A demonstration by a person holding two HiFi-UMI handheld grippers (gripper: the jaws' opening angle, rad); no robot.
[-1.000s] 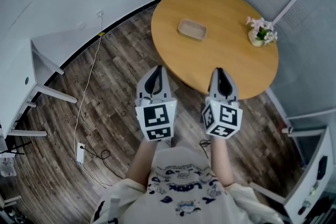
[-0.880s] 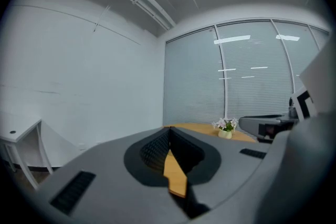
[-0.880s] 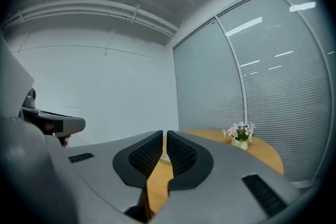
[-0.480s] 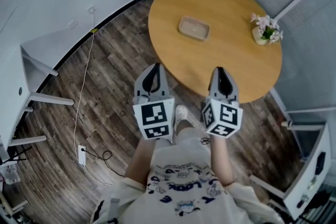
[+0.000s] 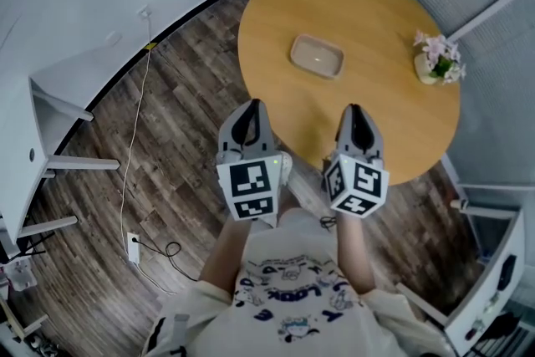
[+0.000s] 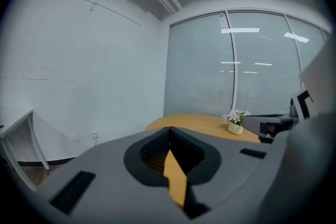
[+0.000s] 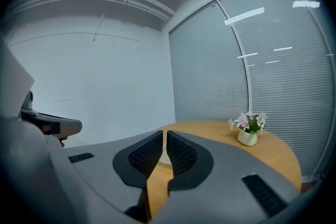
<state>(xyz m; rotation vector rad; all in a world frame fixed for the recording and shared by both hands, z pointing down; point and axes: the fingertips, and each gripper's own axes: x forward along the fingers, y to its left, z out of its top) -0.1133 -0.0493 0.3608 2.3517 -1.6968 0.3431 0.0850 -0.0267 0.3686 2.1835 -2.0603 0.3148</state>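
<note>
A: Two grippers, and both empty?

B: Yes. The left gripper (image 5: 250, 111) has its jaws pressed together at the tips. The right gripper (image 5: 355, 113) leaves only a hairline slit between its pads, with nothing in it. They are held side by side at the near edge of the round wooden surface (image 5: 368, 4).

A: What lies closest to them?

B: A shallow tray (image 5: 317, 56), pale and oblong with rounded corners, sitting flat near the middle of the surface. It lies ahead of the grippers, between their two lines, and apart from both.

A: How would it handle?

B: My guess is light and stiff, perhaps thin wood or plastic, and it seems to be empty. The low rim is the only part to pinch, so a long side looks the best place, with one jaw inside and one outside. On that smooth top it could slide if nudged sideways.

A: Anything else up there?

B: A small flower pot (image 5: 438, 63) with pink-white blooms, near the right edge and well apart from the tray. It looks easy to tip and fragile.

A: And the room?

B: A dark plank floor (image 5: 175, 113), a white wall, and slatted blinds (image 7: 220, 71) behind the surface. A white desk (image 5: 33, 121) stands to the left, and a cable (image 5: 138, 121) runs down to a power strip (image 5: 133, 247) on the floor.
</note>
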